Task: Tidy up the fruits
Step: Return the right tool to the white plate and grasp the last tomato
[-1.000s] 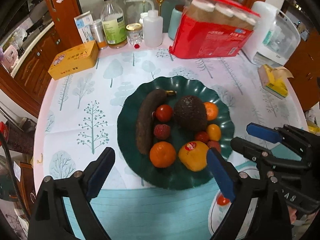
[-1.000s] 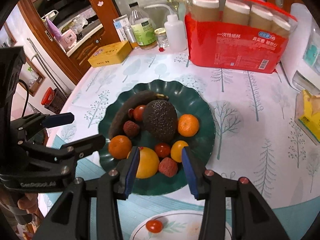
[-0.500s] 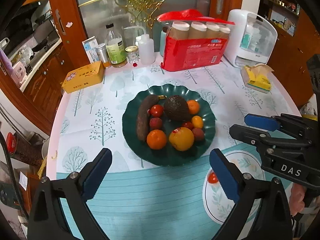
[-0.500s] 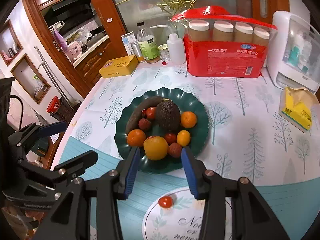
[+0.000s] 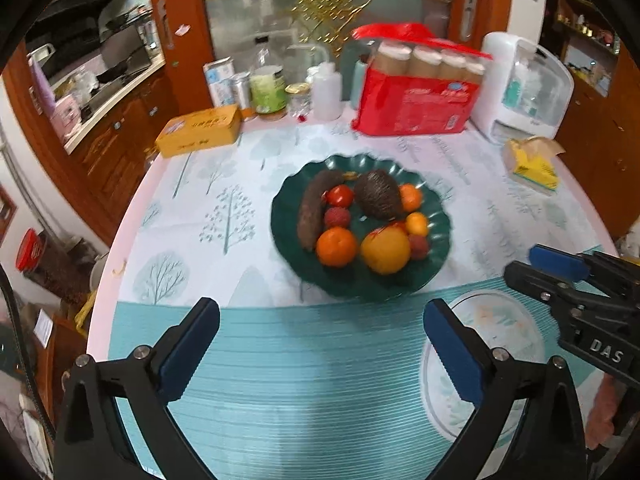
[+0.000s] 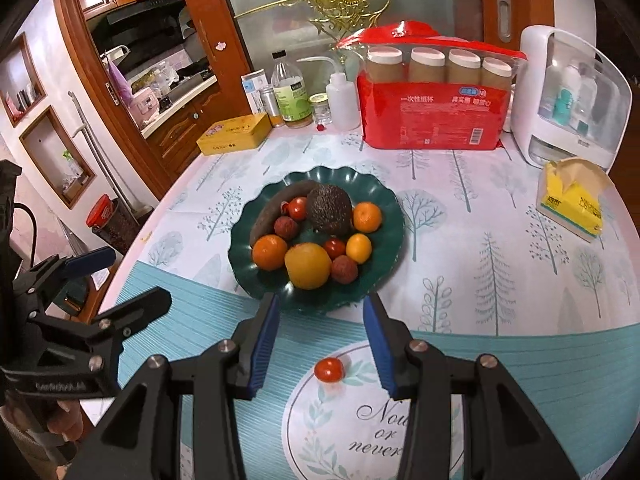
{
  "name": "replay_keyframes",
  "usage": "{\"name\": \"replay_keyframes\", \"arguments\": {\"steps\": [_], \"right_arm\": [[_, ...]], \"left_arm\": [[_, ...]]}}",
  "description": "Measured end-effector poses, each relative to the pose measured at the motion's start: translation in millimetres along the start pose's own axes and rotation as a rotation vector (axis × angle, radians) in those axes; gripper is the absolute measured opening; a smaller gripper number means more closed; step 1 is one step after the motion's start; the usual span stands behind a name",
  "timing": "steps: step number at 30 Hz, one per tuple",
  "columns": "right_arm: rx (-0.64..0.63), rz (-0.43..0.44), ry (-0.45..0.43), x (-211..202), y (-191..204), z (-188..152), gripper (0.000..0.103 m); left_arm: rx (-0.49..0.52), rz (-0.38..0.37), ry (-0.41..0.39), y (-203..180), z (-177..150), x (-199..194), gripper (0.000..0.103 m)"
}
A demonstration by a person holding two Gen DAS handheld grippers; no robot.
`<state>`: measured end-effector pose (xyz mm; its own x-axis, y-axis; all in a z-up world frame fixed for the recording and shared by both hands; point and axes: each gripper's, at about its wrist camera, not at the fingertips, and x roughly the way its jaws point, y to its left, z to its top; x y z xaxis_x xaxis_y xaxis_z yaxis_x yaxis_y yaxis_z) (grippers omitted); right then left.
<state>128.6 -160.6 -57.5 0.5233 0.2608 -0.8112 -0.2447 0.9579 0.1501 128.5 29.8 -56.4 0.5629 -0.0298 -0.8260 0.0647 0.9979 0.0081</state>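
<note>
A dark green scalloped plate point(image 5: 440, 240) point(image 6: 384, 204) holds a dark banana point(image 5: 314, 212), an avocado point(image 6: 330, 210), tangerines point(image 6: 270, 252), a yellow-orange fruit point(image 6: 307, 265), lychees point(image 6: 344, 270) and cherry tomatoes point(image 6: 334, 248). One cherry tomato point(image 6: 329, 369) lies on a white patterned plate point(image 6: 360, 420) point(image 5: 492, 328), between my right gripper's fingers. My right gripper point(image 6: 320, 344) is open and empty above that plate. My left gripper point(image 5: 320, 352) is wide open and empty, held back from the green plate. The right gripper also shows in the left wrist view point(image 5: 560, 276).
At the back stand a red pack of paper cups point(image 6: 432, 108), bottles point(image 6: 290, 96), a yellow tin point(image 6: 234, 134) and a white appliance point(image 6: 568, 96). A yellow tissue box point(image 6: 572, 198) sits at the right. The table edge curves at the left.
Both grippers have pulled back and up from the green plate, so more of the table shows. The cherry tomato stays on the white plate.
</note>
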Motion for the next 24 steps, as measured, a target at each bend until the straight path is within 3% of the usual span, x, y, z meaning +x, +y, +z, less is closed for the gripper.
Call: {"name": "replay_keyframes", "arguments": {"steps": [13, 24], "right_arm": [[-0.017, -0.009, 0.127, 63, -4, -54, 0.044], [-0.068, -0.038, 0.156, 92, 3, -67, 0.044]], "left_arm": [[-0.084, 0.045, 0.092, 8, -50, 55, 0.101], [-0.107, 0.064, 0.129, 10, -65, 71, 0.101]]}}
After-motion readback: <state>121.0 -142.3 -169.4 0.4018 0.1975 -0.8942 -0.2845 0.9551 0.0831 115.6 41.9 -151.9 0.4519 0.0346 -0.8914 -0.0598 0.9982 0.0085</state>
